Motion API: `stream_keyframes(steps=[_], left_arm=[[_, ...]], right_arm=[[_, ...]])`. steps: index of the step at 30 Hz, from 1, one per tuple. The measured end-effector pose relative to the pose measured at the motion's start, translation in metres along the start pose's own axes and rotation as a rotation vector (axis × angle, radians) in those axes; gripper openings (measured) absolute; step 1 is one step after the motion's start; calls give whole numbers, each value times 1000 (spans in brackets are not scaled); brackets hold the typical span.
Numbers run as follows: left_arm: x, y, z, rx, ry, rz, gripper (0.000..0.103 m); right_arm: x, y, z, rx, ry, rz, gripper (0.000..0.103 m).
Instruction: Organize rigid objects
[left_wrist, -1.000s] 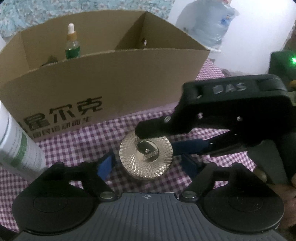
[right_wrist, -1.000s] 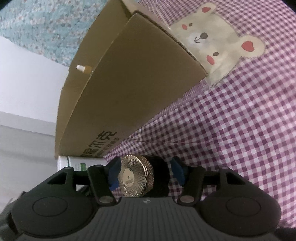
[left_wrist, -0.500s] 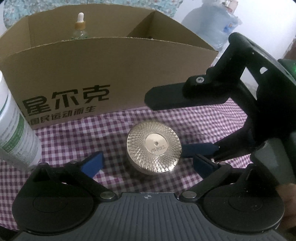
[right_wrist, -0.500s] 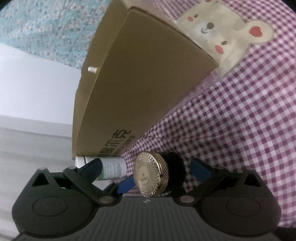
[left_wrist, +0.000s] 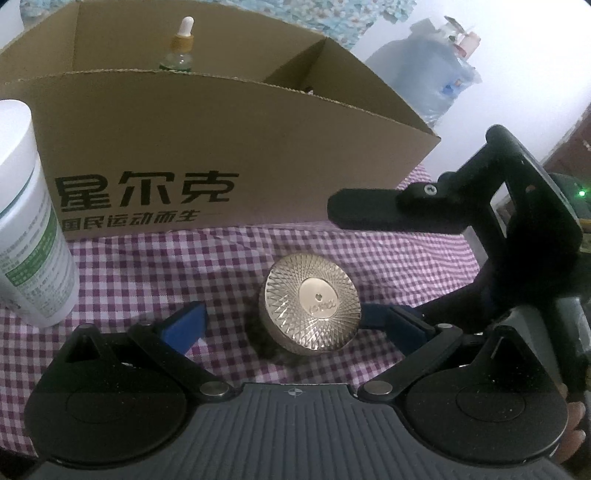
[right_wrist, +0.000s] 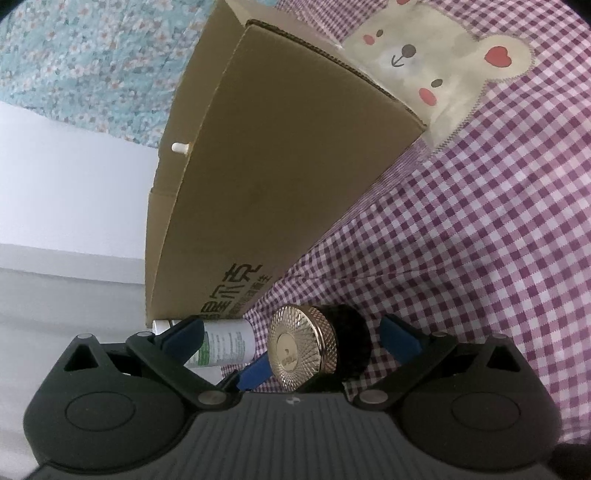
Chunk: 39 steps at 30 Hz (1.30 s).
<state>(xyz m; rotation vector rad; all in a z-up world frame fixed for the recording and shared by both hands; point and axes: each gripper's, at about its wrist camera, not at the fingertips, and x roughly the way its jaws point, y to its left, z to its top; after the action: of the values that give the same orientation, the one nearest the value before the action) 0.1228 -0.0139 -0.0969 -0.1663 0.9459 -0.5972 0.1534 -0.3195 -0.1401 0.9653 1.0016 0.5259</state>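
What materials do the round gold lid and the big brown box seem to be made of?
Gold lid: looks like polished metal or metal-plated plastic; it shines, with a fine engraved ray pattern and knurled edge.
Brown box: corrugated cardboard, matte; its cut top edge is wavy and rough, with printed black characters.

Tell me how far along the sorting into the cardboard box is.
Partly done. A dropper bottle already stands in the cardboard box. Nothing is held: the left hand-held gripper and right hand-held gripper are open around the gold-lidded jar on the cloth. Jar and white bottle remain outside.
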Motion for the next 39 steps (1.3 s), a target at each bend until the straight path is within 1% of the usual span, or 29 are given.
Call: stream_keyframes(steps=[3, 5, 7, 10, 14, 17, 19, 20, 21, 22, 23, 25, 26, 29, 30, 35, 39], left_arm=[[-3, 1, -3, 1, 2, -9, 103], [-6, 0, -2, 21, 9, -6, 103], [-5, -4, -3, 57, 14, 8, 103], [-4, -15, -3, 94, 22, 54, 102], [-14, -25, -6, 163, -22, 89, 101], [-20, -32, -7, 210, -52, 119, 97], [-21, -35, -6, 225, -64, 128, 95], [-20, -34, -6, 232, -65, 130, 94], [-18, -35, -5, 241, -67, 132, 92], [-18, -36, -5, 251, -67, 133, 89], [-18, -38, -4, 260, -65, 135, 84], [-14, -41, -4, 277, -58, 141, 79], [-11, -41, -4, 279, -56, 139, 77], [-7, -42, -4, 280, -55, 130, 72], [-6, -40, -6, 282, -54, 130, 71], [0, -40, -6, 278, -43, 118, 64], [1, -40, -8, 283, -40, 122, 62]], right_arm=[[3, 6, 1, -42, 16, -9, 103], [3, 7, 0, -53, 12, -11, 103], [3, 6, 0, -44, 10, -11, 103], [1, 7, -1, -47, 8, -26, 103], [-9, 26, -12, -209, -52, -128, 103], [-13, 39, -22, -341, -69, -193, 102], [-12, 47, -27, -417, -77, -234, 98], [-11, 49, -30, -449, -78, -252, 97], [-10, 51, -31, -470, -78, -261, 95], [-9, 52, -33, -482, -77, -265, 91], [-7, 53, -33, -487, -73, -263, 89], [-4, 55, -34, -495, -74, -259, 82], [-3, 56, -34, -500, -75, -255, 81], [0, 59, -33, -499, -79, -241, 72], [1, 58, -32, -492, -80, -236, 67], [1, 52, -29, -434, -91, -215, 60], [-1, 42, -27, -380, -83, -193, 53]])
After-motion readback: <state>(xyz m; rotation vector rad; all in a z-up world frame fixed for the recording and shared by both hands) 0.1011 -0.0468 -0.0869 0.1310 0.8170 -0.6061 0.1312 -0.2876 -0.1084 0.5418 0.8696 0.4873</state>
